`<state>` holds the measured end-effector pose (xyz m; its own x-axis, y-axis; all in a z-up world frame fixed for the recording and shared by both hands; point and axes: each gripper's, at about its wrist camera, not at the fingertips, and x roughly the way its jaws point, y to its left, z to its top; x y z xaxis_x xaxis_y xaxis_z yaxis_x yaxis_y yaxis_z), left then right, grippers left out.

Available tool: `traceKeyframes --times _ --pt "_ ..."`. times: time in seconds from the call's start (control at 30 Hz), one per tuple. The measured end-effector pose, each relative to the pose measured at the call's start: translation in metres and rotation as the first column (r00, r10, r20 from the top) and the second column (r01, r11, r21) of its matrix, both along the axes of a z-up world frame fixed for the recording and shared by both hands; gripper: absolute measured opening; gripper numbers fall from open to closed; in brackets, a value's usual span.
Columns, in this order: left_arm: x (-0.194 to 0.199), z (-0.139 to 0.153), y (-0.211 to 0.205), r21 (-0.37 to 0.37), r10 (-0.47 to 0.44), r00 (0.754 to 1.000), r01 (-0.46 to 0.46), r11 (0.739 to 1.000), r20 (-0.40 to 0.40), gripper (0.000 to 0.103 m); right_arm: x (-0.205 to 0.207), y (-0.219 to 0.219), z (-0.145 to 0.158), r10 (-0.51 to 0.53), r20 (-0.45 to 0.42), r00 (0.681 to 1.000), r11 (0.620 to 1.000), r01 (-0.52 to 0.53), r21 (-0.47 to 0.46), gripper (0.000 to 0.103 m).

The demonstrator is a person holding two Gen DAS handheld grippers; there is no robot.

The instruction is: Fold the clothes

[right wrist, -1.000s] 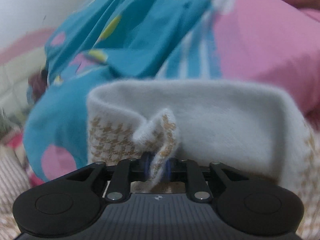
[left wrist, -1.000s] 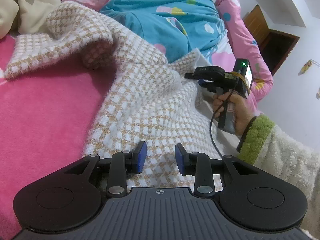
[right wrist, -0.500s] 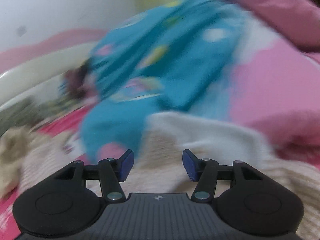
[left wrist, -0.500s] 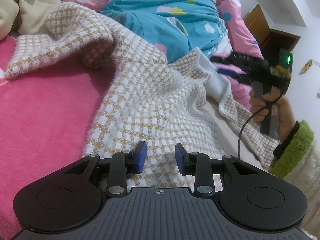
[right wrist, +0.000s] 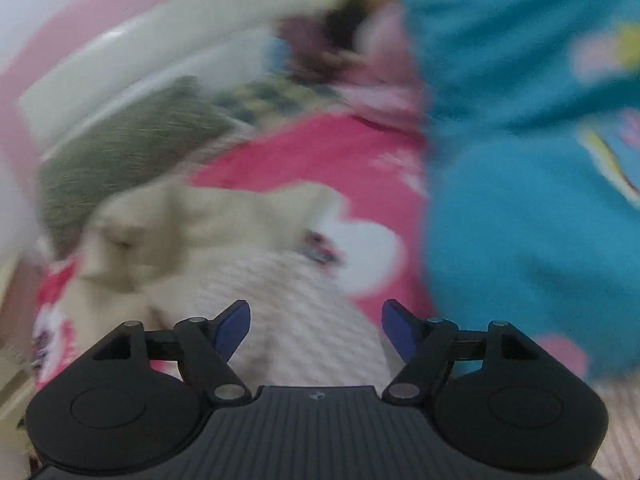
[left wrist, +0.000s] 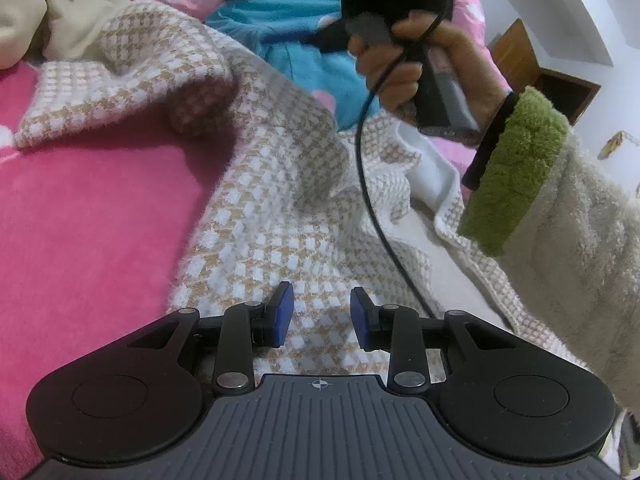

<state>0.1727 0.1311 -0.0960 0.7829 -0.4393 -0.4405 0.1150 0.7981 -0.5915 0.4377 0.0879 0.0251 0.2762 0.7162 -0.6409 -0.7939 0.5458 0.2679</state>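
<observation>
A fluffy tan-and-white checked garment (left wrist: 280,184) lies spread over the pink bed cover (left wrist: 88,216), one sleeve stretched out to the left. My left gripper (left wrist: 320,316) hovers low over its near hem. Its blue pads (left wrist: 280,312) stand a little apart, and no fabric is pinched between them. A hand (left wrist: 404,56) with a green cuff holds the right gripper's handle high above the garment's far side. In the blurred right wrist view my right gripper (right wrist: 316,328) has its jaws opening wide with nothing between them, above the pale garment (right wrist: 292,304).
A teal patterned quilt (left wrist: 304,40) is heaped behind the garment and fills the right of the right wrist view (right wrist: 528,200). A cream garment (left wrist: 68,4) lies at the far left. A pink pillow (left wrist: 472,4) and a brown wooden door (left wrist: 536,76) stand at the right.
The right gripper let go of the garment's folded edge, opened wide, and swung up and left across the bed. The released flap dropped flat. The left gripper stayed still.
</observation>
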Motion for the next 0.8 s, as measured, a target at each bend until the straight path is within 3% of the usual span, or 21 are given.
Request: traceKeyframes --times 0.1,0.17,0.27,0.37,0.4,0.47,0.5,0.63,0.67,0.7,0.73,0.77,0.8 --pt "-0.001 0.0 0.001 -0.008 0.005 1.0 -0.005 1.0 -0.001 0.031 -0.039 0.012 0.004 0.131 0.054 0.99 0.991 -0.129 -0.033 0.075" --pt "-0.002 -0.001 0.001 -0.01 0.007 1.0 -0.007 1.0 -0.002 0.031 -0.076 0.021 0.003 0.241 0.189 0.952 0.967 -0.219 -0.131 0.074" --pt "-0.002 -0.001 0.001 -0.011 0.011 1.0 -0.011 1.0 -0.001 0.031 -0.141 0.032 -0.01 0.484 0.406 0.775 0.866 -0.358 -0.349 0.074" --pt "-0.001 0.0 -0.001 -0.009 0.012 1.0 -0.012 1.0 0.0 0.032 -0.189 0.047 -0.031 0.663 0.44 0.606 0.741 -0.449 -0.499 0.072" --pt "-0.001 0.0 0.0 -0.009 0.01 1.0 -0.01 1.0 0.002 0.033 -0.199 0.055 -0.04 0.699 0.439 0.565 0.708 -0.457 -0.539 0.07" --pt "-0.001 0.0 0.0 -0.008 0.008 1.0 -0.008 1.0 0.003 0.033 -0.206 0.071 -0.055 0.734 0.424 0.53 0.667 -0.448 -0.596 0.065" --pt "-0.001 0.0 0.0 -0.007 0.008 1.0 -0.008 1.0 0.004 0.034 -0.204 0.08 -0.063 0.75 0.404 0.524 0.645 -0.443 -0.623 0.061" --pt "-0.001 0.0 -0.001 -0.004 0.006 1.0 -0.006 1.0 0.005 0.035 -0.188 0.104 -0.086 0.77 0.314 0.555 0.597 -0.454 -0.661 0.059" --pt "-0.001 0.0 -0.001 -0.004 0.006 1.0 -0.006 1.0 0.005 0.035 -0.185 0.106 -0.086 0.764 0.303 0.57 0.6 -0.454 -0.658 0.058" --pt "-0.001 0.0 -0.001 -0.003 0.007 1.0 -0.007 1.0 0.005 0.035 -0.183 0.107 -0.085 0.755 0.294 0.586 0.606 -0.453 -0.654 0.051" --pt "-0.001 0.0 -0.002 -0.002 0.007 1.0 -0.007 1.0 0.005 0.035 -0.182 0.109 -0.083 0.733 0.308 0.606 0.625 -0.423 -0.656 0.033" --pt "-0.001 0.0 -0.002 -0.002 0.008 1.0 -0.008 1.0 0.005 0.035 -0.182 0.111 -0.082 0.709 0.327 0.625 0.645 -0.386 -0.66 0.026" --pt "-0.001 0.0 -0.002 0.0 0.009 1.0 -0.009 1.0 0.004 0.035 -0.182 0.113 -0.081 0.683 0.347 0.643 0.664 -0.349 -0.662 0.025"
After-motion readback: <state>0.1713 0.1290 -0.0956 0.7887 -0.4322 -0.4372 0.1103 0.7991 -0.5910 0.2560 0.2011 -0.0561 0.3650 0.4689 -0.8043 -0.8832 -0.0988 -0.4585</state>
